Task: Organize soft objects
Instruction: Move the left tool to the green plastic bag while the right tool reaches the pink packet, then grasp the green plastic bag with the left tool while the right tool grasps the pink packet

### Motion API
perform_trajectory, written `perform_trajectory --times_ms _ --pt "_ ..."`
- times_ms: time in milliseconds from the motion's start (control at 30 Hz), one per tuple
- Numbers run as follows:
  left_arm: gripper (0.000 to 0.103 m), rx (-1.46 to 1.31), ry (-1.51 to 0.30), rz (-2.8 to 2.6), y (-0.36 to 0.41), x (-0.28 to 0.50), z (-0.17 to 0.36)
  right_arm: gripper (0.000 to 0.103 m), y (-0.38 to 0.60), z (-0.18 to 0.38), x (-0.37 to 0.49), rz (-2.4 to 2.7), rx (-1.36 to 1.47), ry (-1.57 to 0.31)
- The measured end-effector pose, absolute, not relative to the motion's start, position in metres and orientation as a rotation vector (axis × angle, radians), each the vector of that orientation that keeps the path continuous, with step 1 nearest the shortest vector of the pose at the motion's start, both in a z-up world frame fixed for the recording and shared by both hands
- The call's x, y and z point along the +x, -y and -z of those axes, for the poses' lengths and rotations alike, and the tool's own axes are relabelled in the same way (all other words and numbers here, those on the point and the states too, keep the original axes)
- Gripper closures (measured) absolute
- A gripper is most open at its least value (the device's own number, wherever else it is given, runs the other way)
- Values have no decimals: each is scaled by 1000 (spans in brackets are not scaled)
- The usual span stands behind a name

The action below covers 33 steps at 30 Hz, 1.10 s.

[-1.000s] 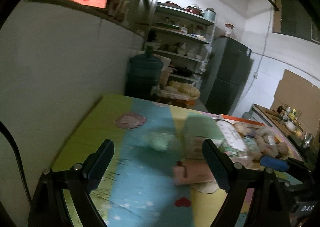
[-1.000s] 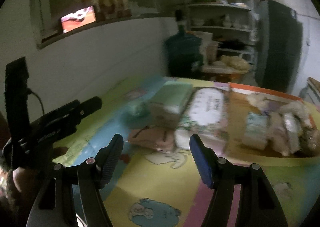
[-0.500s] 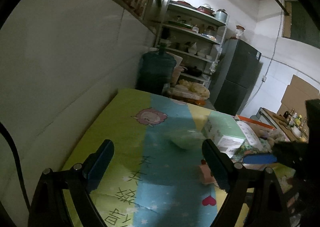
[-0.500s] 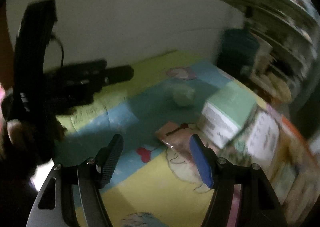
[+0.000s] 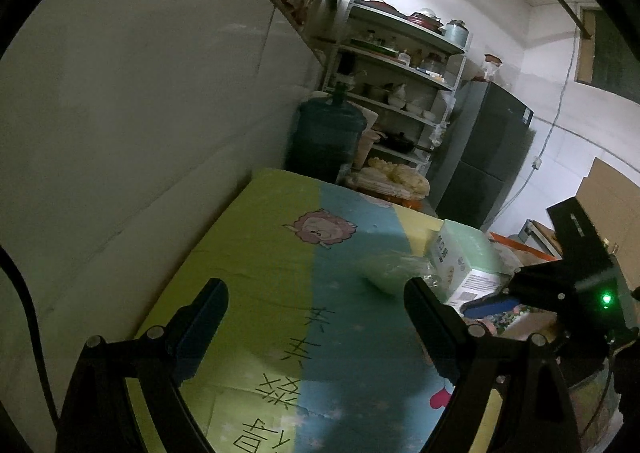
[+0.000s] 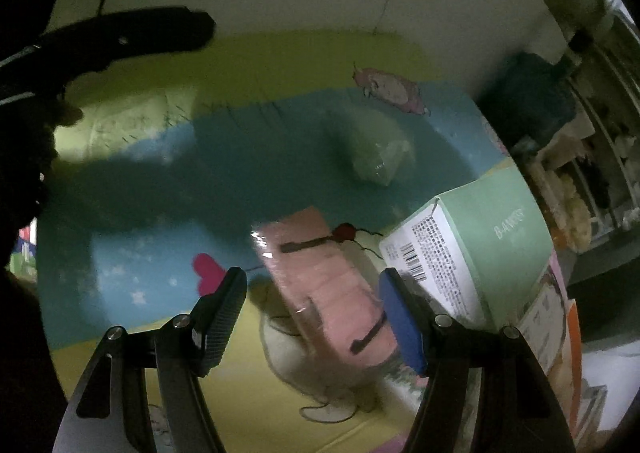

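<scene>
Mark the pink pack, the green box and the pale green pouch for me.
pink pack [image 6: 320, 277]: right wrist view, wrapped top face.
green box [image 6: 492, 237]: right wrist view, green top face.
pale green pouch [image 6: 372, 149]: right wrist view, middle.

Left gripper [image 5: 316, 317]: black angular arms with silver screws and black ribbed pads; a black cable trails behind. Right gripper [image 6: 312, 309]: black arms with silver screws, one black ribbed pad and one blue pad, green indicator light on its housing.

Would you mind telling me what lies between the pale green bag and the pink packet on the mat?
Only bare blue mat, in shadow, lies between the pale green bag and the pink packet; the right wrist view shows it.
</scene>
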<state>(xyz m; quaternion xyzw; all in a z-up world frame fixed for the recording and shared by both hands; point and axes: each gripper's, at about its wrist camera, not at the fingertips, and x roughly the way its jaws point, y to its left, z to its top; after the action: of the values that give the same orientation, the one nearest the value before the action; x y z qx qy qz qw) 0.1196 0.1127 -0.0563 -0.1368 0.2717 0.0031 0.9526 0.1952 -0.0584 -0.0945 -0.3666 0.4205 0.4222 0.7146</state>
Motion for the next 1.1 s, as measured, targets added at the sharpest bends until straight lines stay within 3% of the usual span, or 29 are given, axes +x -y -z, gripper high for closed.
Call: perform_trajectory --times_ms 300,400,1100 --pt "13 -285 -570 -2 -116 124 62 35 62 103 210 -976 -798 -1016" --pt "13 -284 -576 1 -114 125 63 59 58 103 213 -1007 -754 -1046" --pt "13 -219 -678 265 -73 204 53 65 116 83 149 -845 -266 -988"
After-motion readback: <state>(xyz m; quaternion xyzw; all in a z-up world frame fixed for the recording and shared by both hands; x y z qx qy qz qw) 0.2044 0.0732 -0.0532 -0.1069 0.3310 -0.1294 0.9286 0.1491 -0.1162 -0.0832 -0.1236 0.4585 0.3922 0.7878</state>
